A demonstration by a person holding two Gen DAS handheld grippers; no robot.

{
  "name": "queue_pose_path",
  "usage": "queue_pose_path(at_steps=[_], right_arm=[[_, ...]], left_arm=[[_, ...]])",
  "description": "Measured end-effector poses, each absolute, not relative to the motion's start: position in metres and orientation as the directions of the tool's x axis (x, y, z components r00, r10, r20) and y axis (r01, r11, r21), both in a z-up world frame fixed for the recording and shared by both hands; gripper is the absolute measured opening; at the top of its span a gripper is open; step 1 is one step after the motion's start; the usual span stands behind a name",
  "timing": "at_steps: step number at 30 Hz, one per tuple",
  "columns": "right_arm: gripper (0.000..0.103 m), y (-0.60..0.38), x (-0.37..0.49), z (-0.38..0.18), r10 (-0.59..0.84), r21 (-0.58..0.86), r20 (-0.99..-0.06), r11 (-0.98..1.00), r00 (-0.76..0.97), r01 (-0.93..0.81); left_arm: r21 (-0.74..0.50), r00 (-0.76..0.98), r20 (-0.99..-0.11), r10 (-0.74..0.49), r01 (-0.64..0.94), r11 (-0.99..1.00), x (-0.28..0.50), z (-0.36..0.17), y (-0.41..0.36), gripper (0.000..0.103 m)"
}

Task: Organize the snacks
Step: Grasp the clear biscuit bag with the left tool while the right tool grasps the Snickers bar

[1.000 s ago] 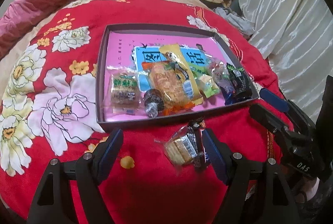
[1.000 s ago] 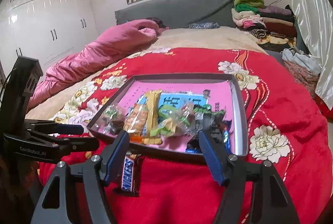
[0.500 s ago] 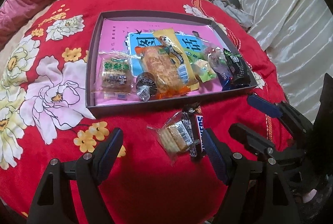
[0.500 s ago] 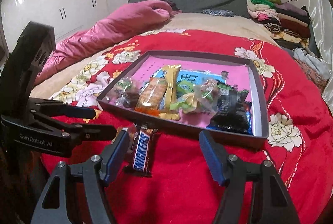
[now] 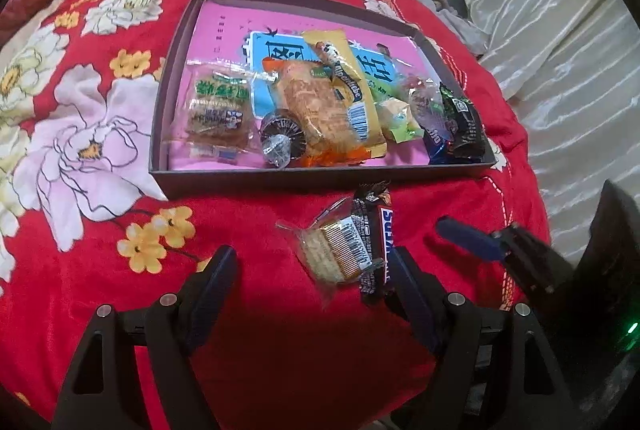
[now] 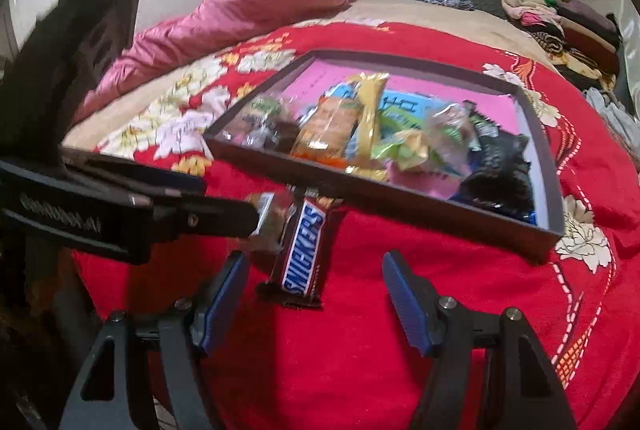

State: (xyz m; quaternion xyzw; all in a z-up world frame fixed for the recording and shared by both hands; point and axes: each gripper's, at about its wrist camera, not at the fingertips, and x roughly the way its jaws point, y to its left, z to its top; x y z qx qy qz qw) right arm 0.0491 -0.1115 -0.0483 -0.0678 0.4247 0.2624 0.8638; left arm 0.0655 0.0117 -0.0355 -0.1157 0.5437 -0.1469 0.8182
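A dark shallow box with a pink lining lies on the red floral blanket and holds several wrapped snacks. In front of it lie a Snickers bar and a clear-wrapped cracker pack, side by side. My left gripper is open, its fingers either side of the two loose snacks. My right gripper is open, the Snickers bar just ahead between its fingers. The box sits beyond. The cracker pack is partly hidden by the left gripper's finger.
A red floral blanket covers the bed. A pink quilt is bunched at the far left. Folded clothes are stacked at the far right. White curtains hang at the right.
Both grippers have come lower and closer to the two loose snacks in front of the box. The snacks and the box have not moved.
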Motion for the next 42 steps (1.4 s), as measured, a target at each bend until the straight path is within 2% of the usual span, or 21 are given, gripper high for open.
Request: queue_pose_path(at_steps=[4,13,16,18,21,25,29,31,37,42], right_arm=[[0.068,-0.103,0.049,-0.058,0.373,0.067,-0.781,0.848,0.501,-0.526],[0.051,-0.095,0.058,-0.073,0.356,0.028,-0.779,0.842,0.516,-0.539],[0.041,-0.095,0.062,-0.074,0.342,0.008,-0.776,0.845,0.53,-0.534],[0.029,-0.098,0.064,-0.074,0.334,0.011,-0.778,0.854,0.532,-0.52],[0.029,-0.107,0.067,-0.073,0.328,0.028,-0.782,0.868,0.531,-0.495],[0.029,-0.115,0.069,-0.071,0.309,0.026,-0.785,0.883,0.537,-0.469],[0.029,-0.123,0.072,-0.07,0.307,0.047,-0.788,0.895,0.534,-0.444],[0.029,-0.125,0.072,-0.069,0.31,0.055,-0.788,0.896,0.532,-0.441],[0.028,-0.129,0.073,-0.066,0.319,0.081,-0.794,0.899,0.518,-0.43],[0.028,-0.138,0.07,-0.052,0.387,0.155,-0.752,0.89,0.533,-0.428]], left_arm=[[-0.359,0.354,-0.857,-0.375,0.113,0.926,0.067,-0.038,0.008,0.079],[-0.386,0.335,-0.855,-0.396,0.099,0.917,0.07,-0.048,0.003,0.078],[-0.392,0.331,-0.855,-0.399,0.093,0.915,0.071,-0.05,0.004,0.078],[-0.399,0.329,-0.853,-0.405,0.091,0.913,0.073,-0.052,0.003,0.078],[-0.4,0.327,-0.854,-0.406,0.088,0.912,0.075,-0.054,0.0,0.077],[-0.398,0.322,-0.858,-0.401,0.078,0.914,0.078,-0.057,-0.006,0.066],[-0.405,0.317,-0.86,-0.4,0.055,0.913,0.083,-0.062,-0.01,0.064],[-0.409,0.318,-0.858,-0.403,0.051,0.911,0.086,-0.062,-0.011,0.053],[-0.417,0.309,-0.857,-0.412,0.053,0.907,0.086,-0.065,-0.013,0.049],[-0.419,0.321,-0.852,-0.414,0.054,0.906,0.079,-0.061,-0.005,0.047]])
